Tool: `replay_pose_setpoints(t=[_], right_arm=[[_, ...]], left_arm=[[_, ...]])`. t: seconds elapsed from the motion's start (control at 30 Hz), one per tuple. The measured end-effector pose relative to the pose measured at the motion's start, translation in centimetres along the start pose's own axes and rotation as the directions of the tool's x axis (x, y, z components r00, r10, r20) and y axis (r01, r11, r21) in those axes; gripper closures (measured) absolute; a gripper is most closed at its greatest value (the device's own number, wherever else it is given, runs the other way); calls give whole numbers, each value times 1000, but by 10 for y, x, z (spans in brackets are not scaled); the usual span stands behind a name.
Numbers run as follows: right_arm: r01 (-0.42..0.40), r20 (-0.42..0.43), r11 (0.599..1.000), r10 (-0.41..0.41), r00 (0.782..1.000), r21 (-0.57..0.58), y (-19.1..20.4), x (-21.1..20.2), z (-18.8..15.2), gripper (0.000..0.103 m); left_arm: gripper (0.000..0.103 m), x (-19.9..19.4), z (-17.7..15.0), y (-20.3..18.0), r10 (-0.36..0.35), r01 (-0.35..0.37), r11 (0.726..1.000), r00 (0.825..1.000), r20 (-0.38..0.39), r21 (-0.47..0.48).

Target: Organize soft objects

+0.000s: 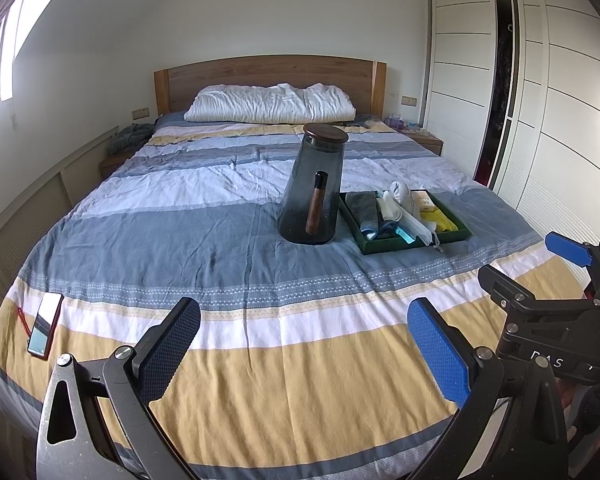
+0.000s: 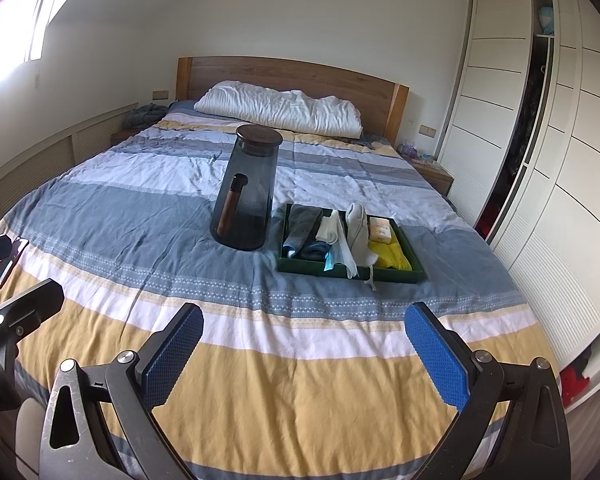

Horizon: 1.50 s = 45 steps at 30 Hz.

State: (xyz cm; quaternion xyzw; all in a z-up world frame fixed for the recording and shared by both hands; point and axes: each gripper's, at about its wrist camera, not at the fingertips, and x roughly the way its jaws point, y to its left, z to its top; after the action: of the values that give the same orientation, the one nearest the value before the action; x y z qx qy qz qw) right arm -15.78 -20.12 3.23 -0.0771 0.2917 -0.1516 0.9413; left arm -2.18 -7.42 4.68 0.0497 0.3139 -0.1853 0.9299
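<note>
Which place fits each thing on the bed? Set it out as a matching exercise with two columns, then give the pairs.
Things:
1. pillow
2. smoky glass jug
3. phone
4. yellow cloth

Places:
A. inside the green tray
B. against the headboard
C. near the bed's foot, at its left edge
D. upright beside the tray, to its left

Pairs: 1-B, 2-D, 3-C, 4-A
</note>
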Motion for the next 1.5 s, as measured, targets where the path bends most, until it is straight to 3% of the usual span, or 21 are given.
replay_pose_setpoints(t=[1.5], right_arm=[[-1, 15, 1000, 1, 1000, -18, 2, -4, 3, 0]], left_arm=[[1, -9, 3, 2, -17, 17, 1000, 1000, 22, -13]])
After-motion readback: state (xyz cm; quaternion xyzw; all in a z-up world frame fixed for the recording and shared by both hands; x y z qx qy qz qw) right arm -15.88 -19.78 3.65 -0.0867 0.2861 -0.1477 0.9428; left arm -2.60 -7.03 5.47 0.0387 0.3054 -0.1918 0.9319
